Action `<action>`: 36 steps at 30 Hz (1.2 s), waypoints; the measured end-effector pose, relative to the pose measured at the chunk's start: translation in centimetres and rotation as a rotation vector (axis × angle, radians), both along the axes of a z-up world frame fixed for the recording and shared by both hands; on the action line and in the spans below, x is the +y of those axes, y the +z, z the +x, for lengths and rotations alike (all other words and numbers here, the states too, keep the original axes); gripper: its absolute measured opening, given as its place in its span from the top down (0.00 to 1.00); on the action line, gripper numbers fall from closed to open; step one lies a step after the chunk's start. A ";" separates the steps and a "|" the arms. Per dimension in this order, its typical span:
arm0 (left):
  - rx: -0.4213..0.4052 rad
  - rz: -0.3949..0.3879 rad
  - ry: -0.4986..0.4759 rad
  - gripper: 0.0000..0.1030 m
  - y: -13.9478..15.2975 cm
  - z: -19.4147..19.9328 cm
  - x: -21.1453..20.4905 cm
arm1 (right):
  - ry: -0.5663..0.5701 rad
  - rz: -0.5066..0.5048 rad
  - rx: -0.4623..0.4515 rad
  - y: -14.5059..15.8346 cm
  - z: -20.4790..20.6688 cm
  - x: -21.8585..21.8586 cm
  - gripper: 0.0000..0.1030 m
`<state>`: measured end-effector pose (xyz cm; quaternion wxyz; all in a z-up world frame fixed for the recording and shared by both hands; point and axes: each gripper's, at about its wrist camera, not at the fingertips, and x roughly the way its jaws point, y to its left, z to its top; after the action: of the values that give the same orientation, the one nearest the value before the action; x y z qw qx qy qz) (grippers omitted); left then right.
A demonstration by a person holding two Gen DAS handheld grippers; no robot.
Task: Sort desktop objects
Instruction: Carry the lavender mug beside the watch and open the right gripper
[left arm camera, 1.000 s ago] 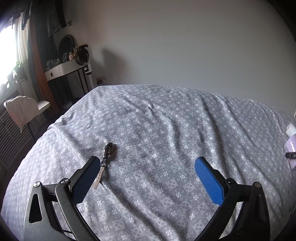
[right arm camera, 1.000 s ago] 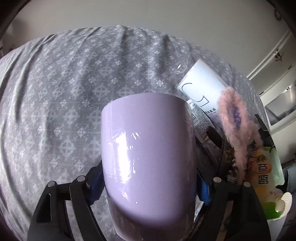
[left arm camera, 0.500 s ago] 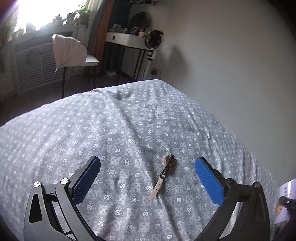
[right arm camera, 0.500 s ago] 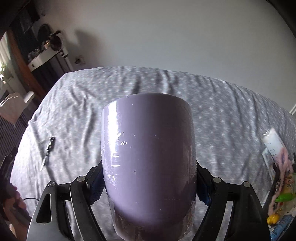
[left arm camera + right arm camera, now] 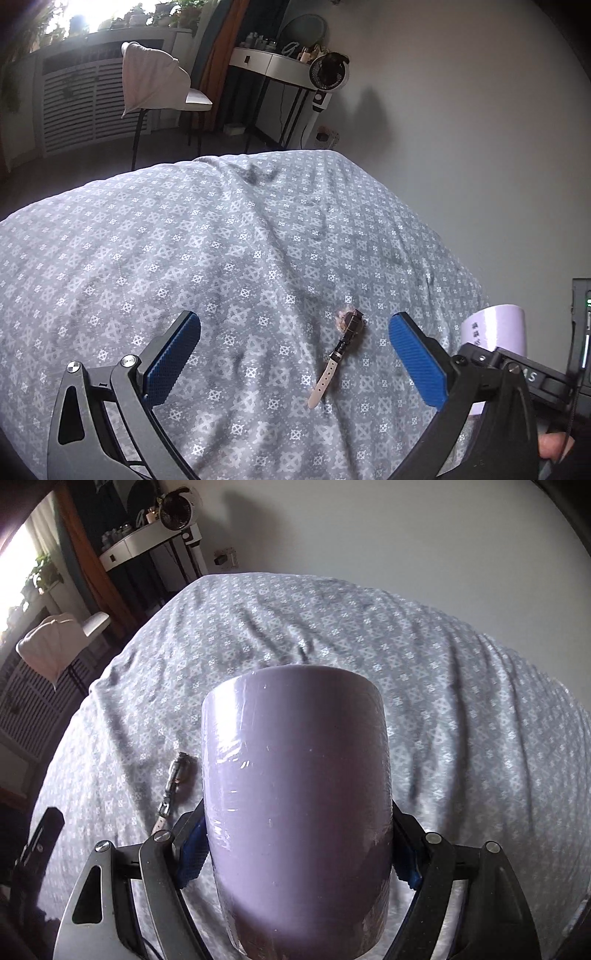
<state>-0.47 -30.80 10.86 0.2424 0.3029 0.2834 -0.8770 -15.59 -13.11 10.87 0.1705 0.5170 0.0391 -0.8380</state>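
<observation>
A wristwatch (image 5: pixel 340 349) with a dark case and pale strap lies flat on the grey patterned bedspread (image 5: pixel 221 266). My left gripper (image 5: pixel 295 354) is open and empty, with the watch lying between its blue pads, nearer the right one. My right gripper (image 5: pixel 295 849) is shut on a lilac cup (image 5: pixel 295 797) and holds it above the bedspread (image 5: pixel 443 701). The cup fills the middle of the right wrist view. The watch (image 5: pixel 173 782) lies just left of the cup there. The cup (image 5: pixel 495 328) and right gripper also show at the right edge of the left wrist view.
A white wall runs behind the bed. Past the bed's far left edge stand a chair (image 5: pixel 159 85) with a cloth over it, a small table with a fan (image 5: pixel 327 72), and a radiator cover under a window.
My right gripper has swung left with the cup, away from the pile of items at the right, and now sits beside the watch. My left gripper has turned left, bringing the watch between its fingers.
</observation>
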 end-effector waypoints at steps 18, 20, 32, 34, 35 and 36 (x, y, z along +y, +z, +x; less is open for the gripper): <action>-0.022 -0.045 -0.016 0.01 0.1 -0.5 1.4 | -0.005 -0.072 -0.057 -4.1 1.3 -2.6 0.20; -0.016 -0.058 -0.021 0.01 0.5 -0.1 1.8 | -0.020 -0.139 -0.094 -3.5 1.3 -1.6 0.19; -0.016 -0.053 0.008 0.01 0.4 0.5 1.0 | 0.034 -0.044 0.047 1.3 5.0 1.1 0.00; -0.007 -0.044 0.023 0.01 0.5 0.8 0.7 | 0.058 0.037 0.016 -0.5 6.6 2.0 0.00; -0.004 -0.036 0.030 0.01 0.5 0.9 0.5 | 0.066 0.062 0.003 -1.3 7.1 2.3 0.00; -0.005 -0.025 0.038 0.01 0.3 0.9 0.3 | 0.074 0.092 -0.008 -2.2 7.7 2.5 0.00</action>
<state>0.46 -30.52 11.18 0.2632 0.2966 0.2777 -0.8750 -7.87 -10.58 8.63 0.1777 0.5258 0.0961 -0.8263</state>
